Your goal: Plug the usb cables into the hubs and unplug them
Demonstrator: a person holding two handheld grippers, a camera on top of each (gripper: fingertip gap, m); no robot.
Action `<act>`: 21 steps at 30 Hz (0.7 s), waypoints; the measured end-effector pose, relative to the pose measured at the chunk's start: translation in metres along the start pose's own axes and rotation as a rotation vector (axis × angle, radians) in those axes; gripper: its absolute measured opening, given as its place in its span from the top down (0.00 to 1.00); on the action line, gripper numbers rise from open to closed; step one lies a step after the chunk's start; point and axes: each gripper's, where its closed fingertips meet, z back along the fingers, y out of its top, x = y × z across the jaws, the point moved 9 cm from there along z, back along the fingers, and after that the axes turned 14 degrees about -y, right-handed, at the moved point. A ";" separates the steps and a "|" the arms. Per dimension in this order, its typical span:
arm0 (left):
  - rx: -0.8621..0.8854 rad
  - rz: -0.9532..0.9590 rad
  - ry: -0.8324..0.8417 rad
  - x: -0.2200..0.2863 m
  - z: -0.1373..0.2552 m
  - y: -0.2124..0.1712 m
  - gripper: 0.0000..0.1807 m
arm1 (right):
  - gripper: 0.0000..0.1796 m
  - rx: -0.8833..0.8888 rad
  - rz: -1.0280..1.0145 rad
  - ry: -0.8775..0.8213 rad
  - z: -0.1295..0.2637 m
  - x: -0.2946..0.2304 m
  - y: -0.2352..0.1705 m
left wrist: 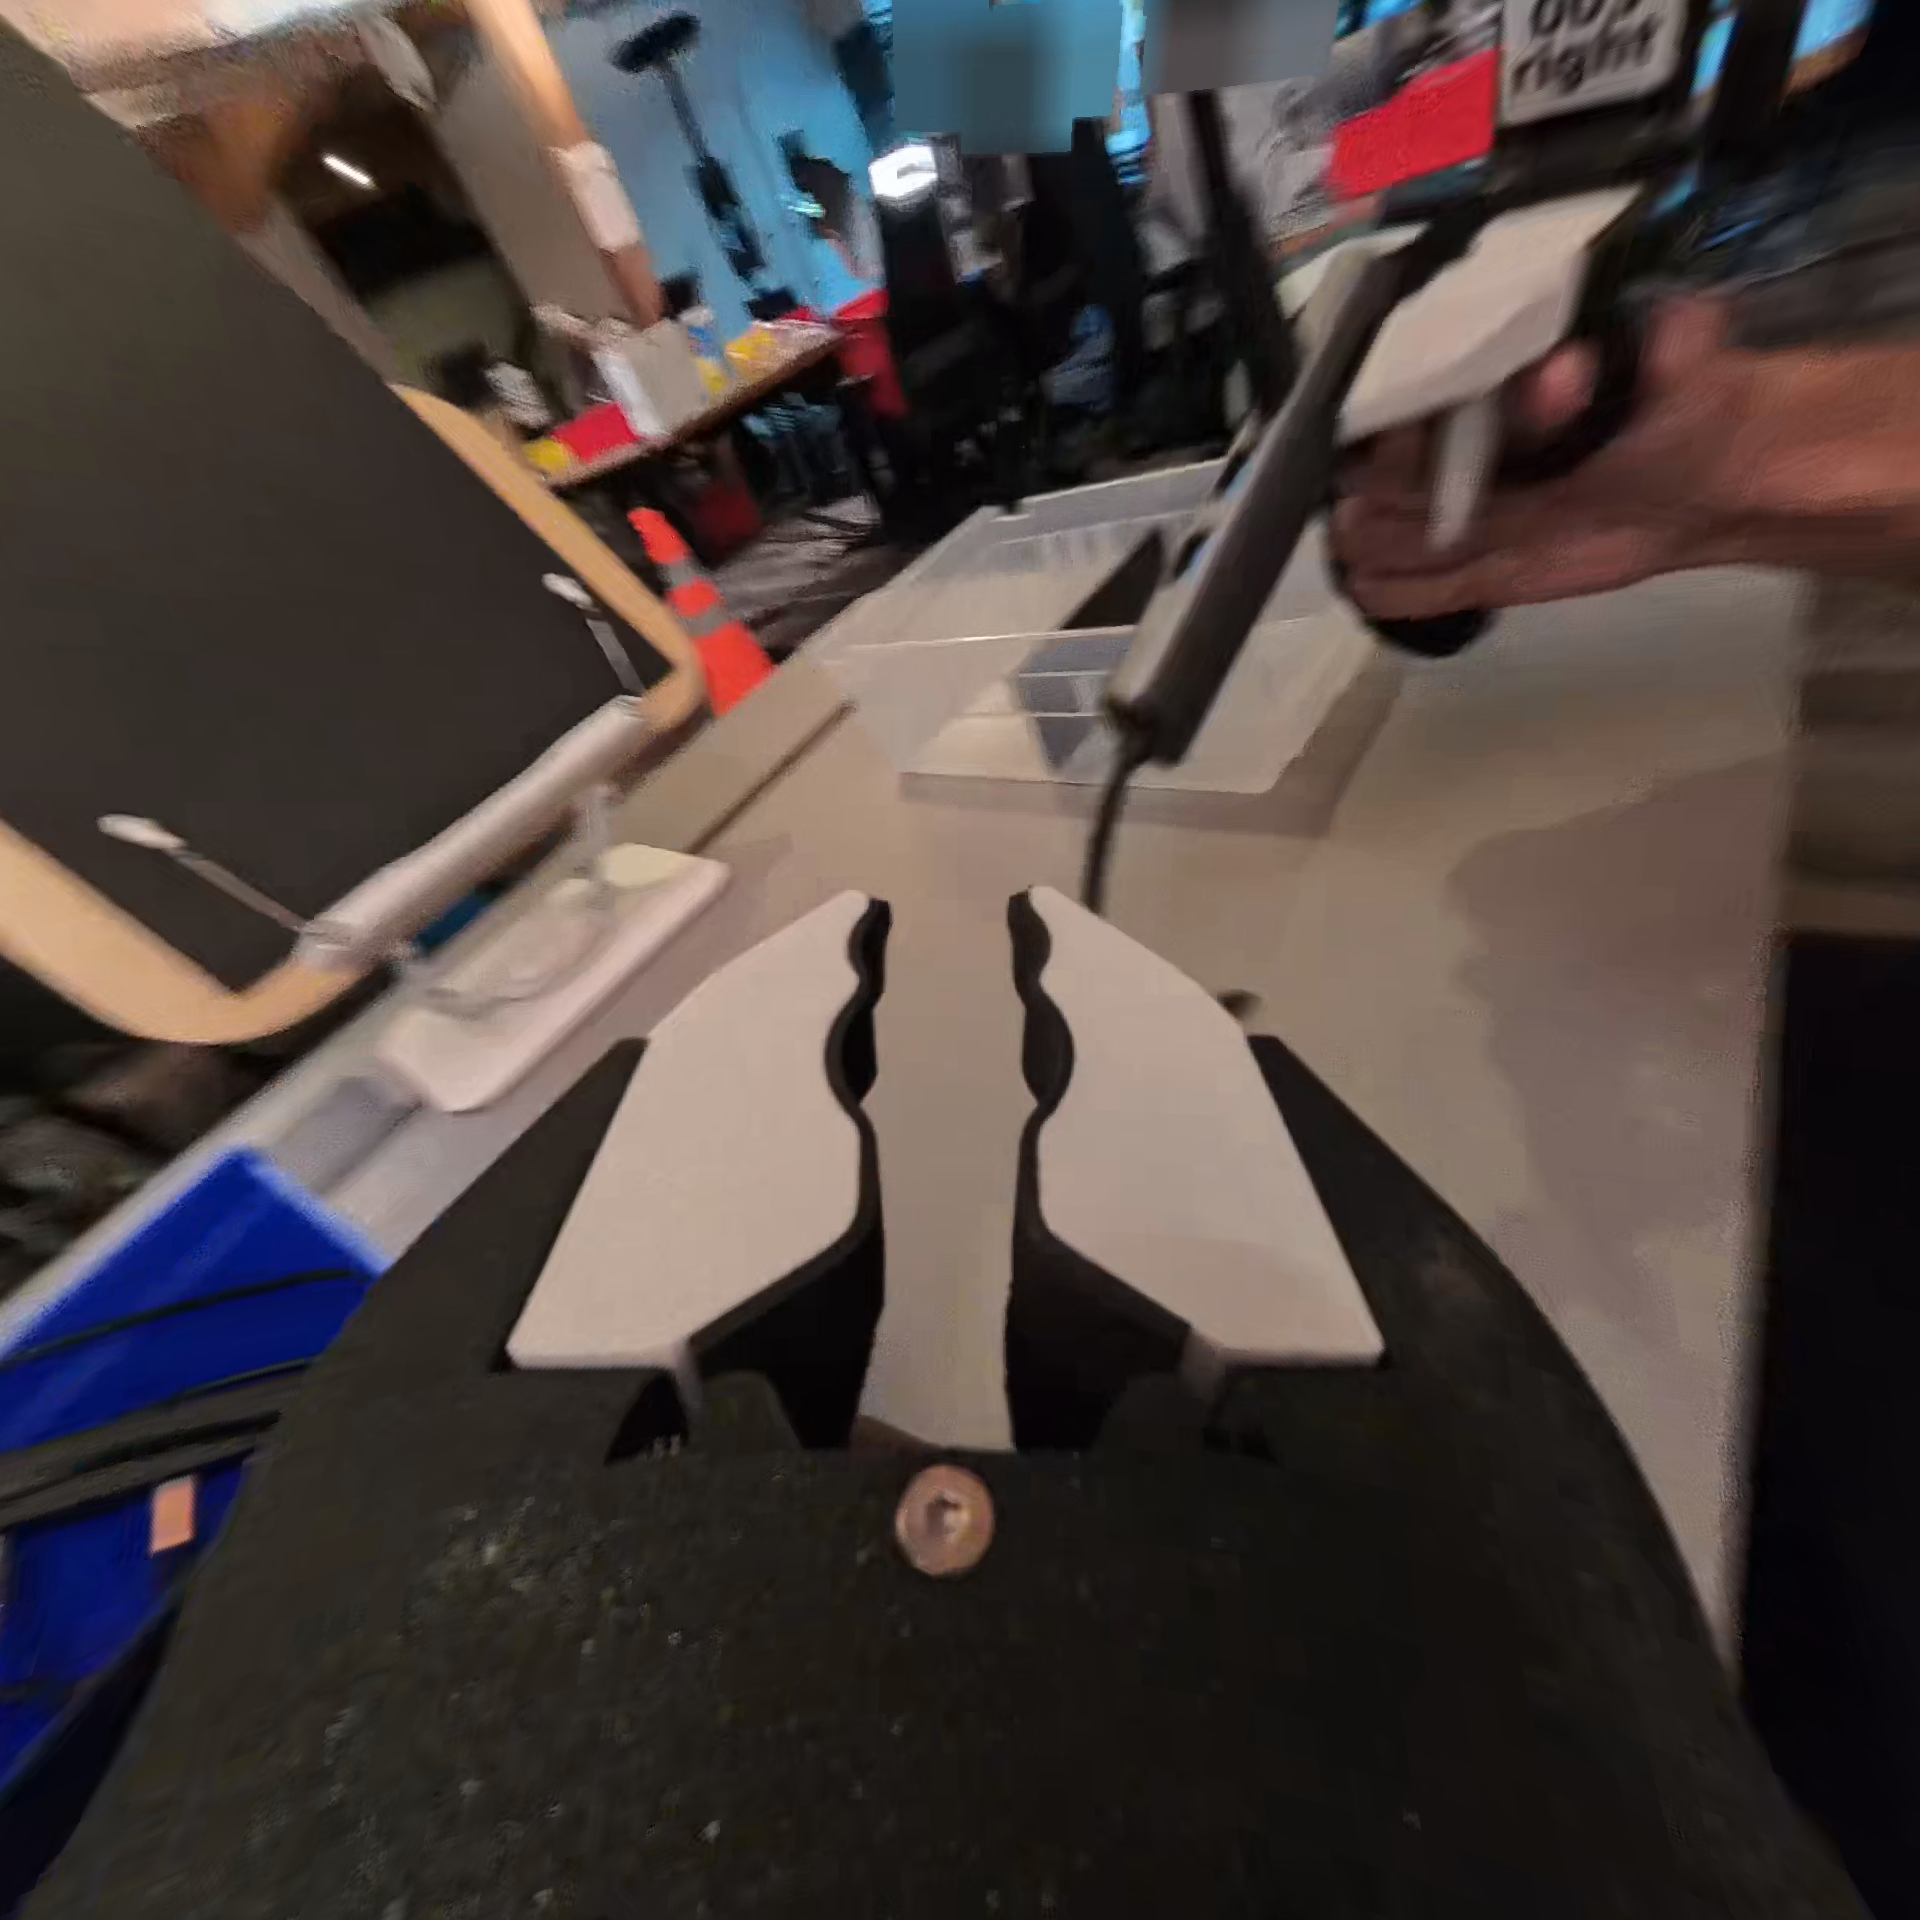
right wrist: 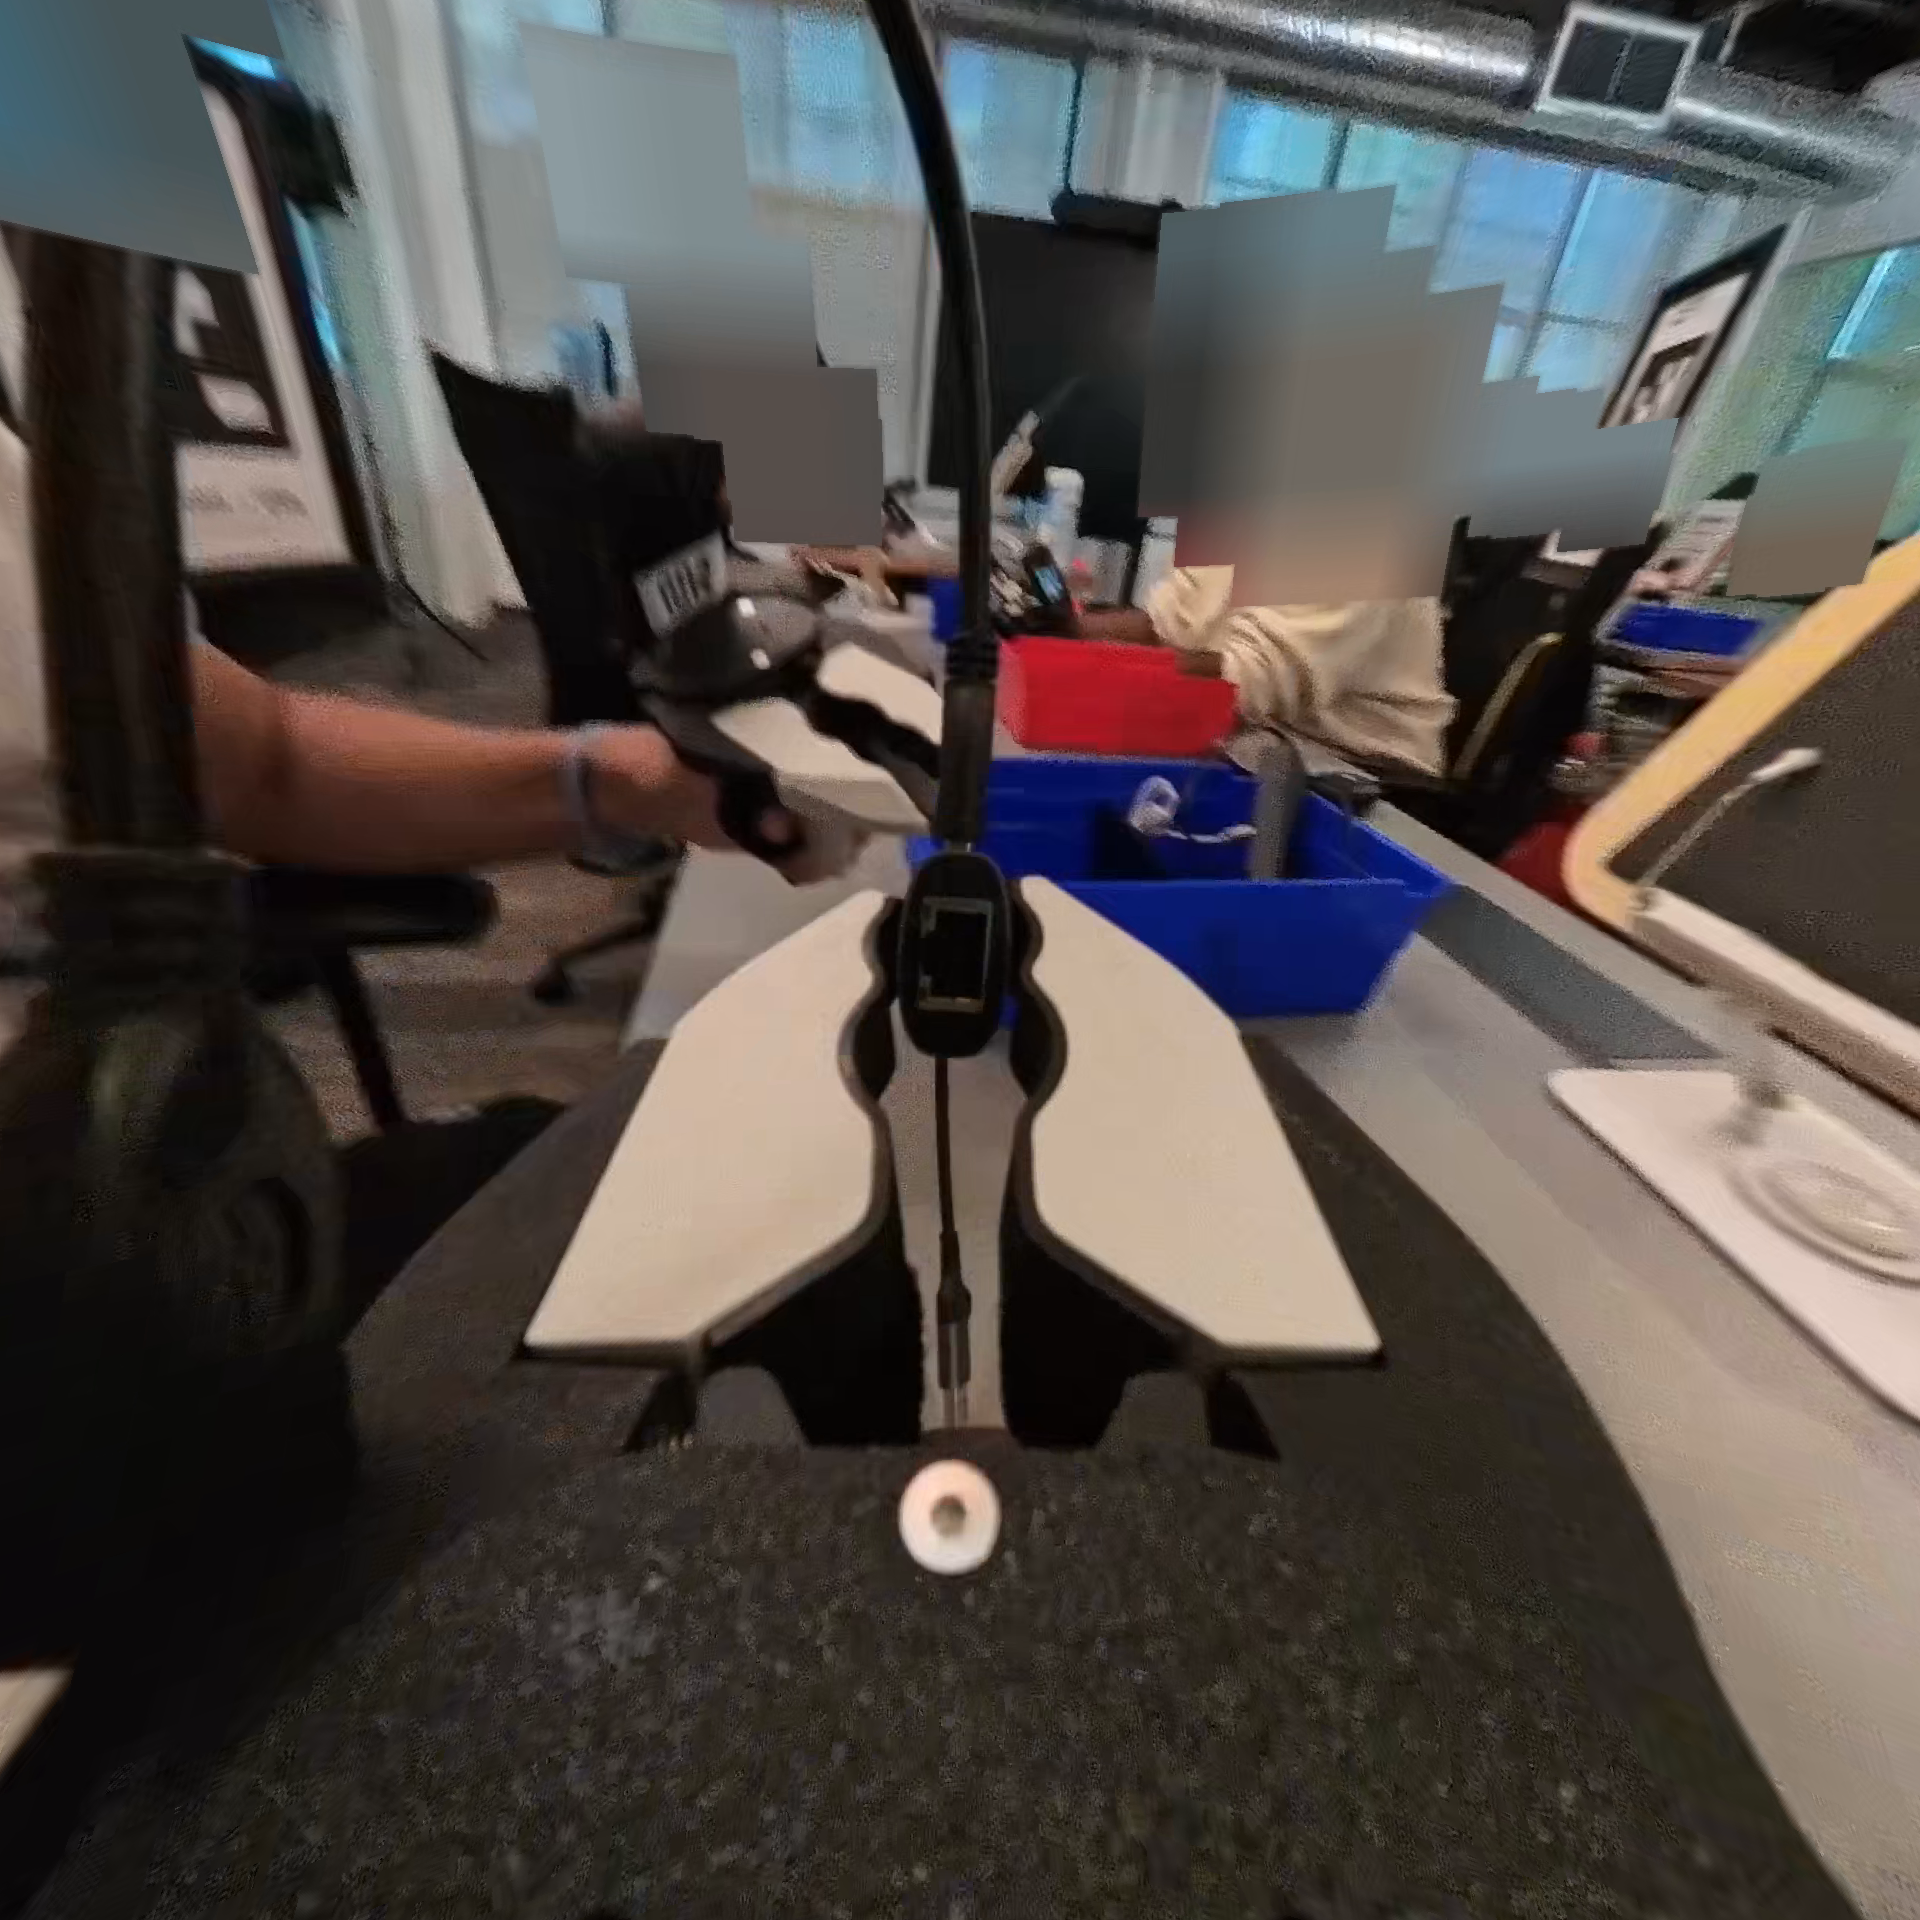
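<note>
My right gripper [right wrist: 954,914] is shut on a dark USB hub [right wrist: 954,961], seen end-on with a port facing the camera. A thick black cable [right wrist: 961,416] runs from its far end. A thin cable with a metal-tipped plug [right wrist: 952,1340] shows in the gap between the fingers, under the hub. In the left wrist view the right gripper [left wrist: 1340,312] holds the long hub [left wrist: 1236,540] tilted down over the grey table [left wrist: 1455,935], its cable [left wrist: 1101,831] hanging. My left gripper [left wrist: 949,909] is open and empty above the table; it also shows in the right wrist view [right wrist: 914,764].
A clear plastic bin [left wrist: 1122,665] stands behind the hub. A blue bin [right wrist: 1226,914] sits at the table end, also at my left [left wrist: 156,1351]. A white tray with a stand [left wrist: 561,977] and a wood-edged black panel [left wrist: 208,520] line one side. People sit at other tables behind.
</note>
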 end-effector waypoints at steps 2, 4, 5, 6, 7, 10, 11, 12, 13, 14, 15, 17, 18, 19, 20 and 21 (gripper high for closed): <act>0.019 0.074 -0.104 0.002 0.001 0.007 0.84 | 0.91 -0.105 0.232 -0.103 -0.003 -0.009 -0.003; 0.064 0.085 -0.157 0.011 -0.005 0.018 0.80 | 0.91 -0.159 0.392 -0.146 -0.010 -0.022 -0.007; 0.074 0.082 -0.170 0.016 -0.011 0.021 0.80 | 0.91 -0.160 0.458 -0.154 -0.014 -0.030 -0.008; 0.065 0.067 -0.180 0.022 -0.017 0.022 0.80 | 0.91 -0.154 0.519 -0.143 -0.018 -0.038 -0.010; 0.046 0.047 -0.176 0.026 -0.024 0.021 0.80 | 0.90 -0.149 0.575 -0.133 -0.023 -0.046 -0.012; 0.029 0.026 -0.185 0.039 -0.038 0.015 0.83 | 0.90 -0.165 0.690 -0.132 -0.034 -0.062 -0.020; 0.040 0.035 -0.187 0.043 -0.040 0.015 0.85 | 0.90 -0.171 0.713 -0.136 -0.037 -0.064 -0.024; 0.039 0.044 -0.169 0.044 -0.041 0.013 0.87 | 0.90 -0.185 0.725 -0.136 -0.039 -0.067 -0.028; 0.028 0.053 -0.146 0.045 -0.043 0.011 0.88 | 0.90 -0.196 0.736 -0.148 -0.041 -0.067 -0.032; 0.016 0.072 -0.129 0.044 -0.045 0.009 0.89 | 0.90 -0.198 0.752 -0.172 -0.041 -0.066 -0.035; -0.001 0.095 -0.114 0.043 -0.047 0.008 0.90 | 0.90 -0.205 0.761 -0.189 -0.042 -0.064 -0.039; -0.049 0.115 -0.086 0.043 -0.053 0.005 0.92 | 0.90 -0.253 0.783 -0.235 -0.046 -0.060 -0.046; -0.070 0.098 -0.061 0.043 -0.055 0.005 0.92 | 0.90 -0.270 0.796 -0.262 -0.047 -0.059 -0.050; -0.086 0.070 -0.040 0.044 -0.057 0.004 0.92 | 0.90 -0.281 0.805 -0.289 -0.049 -0.057 -0.052; -0.093 0.048 -0.023 0.045 -0.059 0.005 0.93 | 0.90 -0.287 0.811 -0.316 -0.050 -0.056 -0.054; -0.093 0.034 -0.013 0.045 -0.060 0.005 0.93 | 0.90 -0.281 0.810 -0.346 -0.051 -0.056 -0.055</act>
